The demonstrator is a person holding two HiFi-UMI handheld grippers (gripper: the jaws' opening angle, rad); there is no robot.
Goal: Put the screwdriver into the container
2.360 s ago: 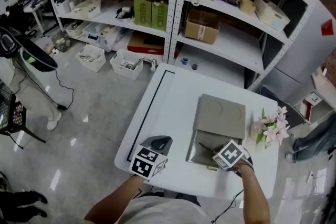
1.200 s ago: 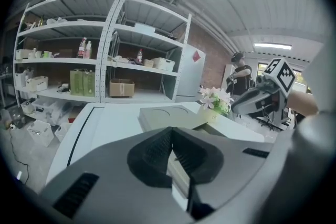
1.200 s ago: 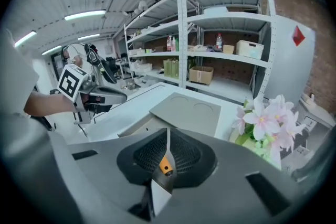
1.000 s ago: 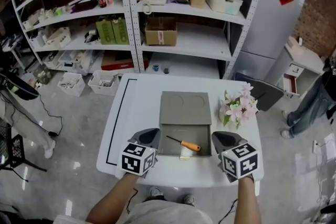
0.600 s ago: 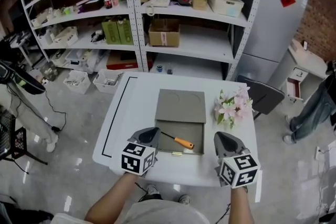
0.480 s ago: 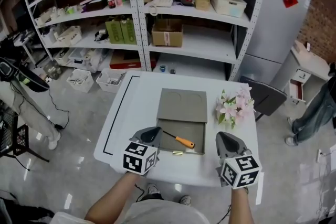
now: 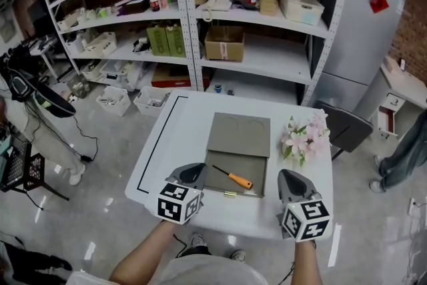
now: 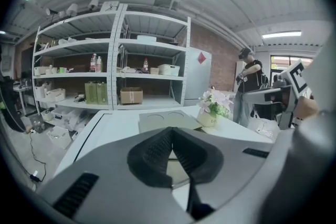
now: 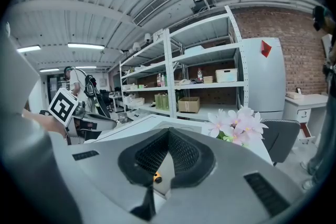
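**Screwdriver lies in its box, tongs closed and empty**

The orange-handled screwdriver (image 7: 235,178) lies slantwise in the open tray of the grey container (image 7: 259,171) on the white table (image 7: 175,143). The container's flat lid (image 7: 241,135) lies beyond the tray, toward the shelving. The left gripper (image 7: 192,173) and right gripper (image 7: 289,181) hang at the table's near edge, one on either side of the tray and clear of it. Each has its jaws pressed together on nothing. The placing looks done, and the tools seem parked apart so as not to disturb it. Pink flowers (image 7: 305,135) stand just beside the container's right side.
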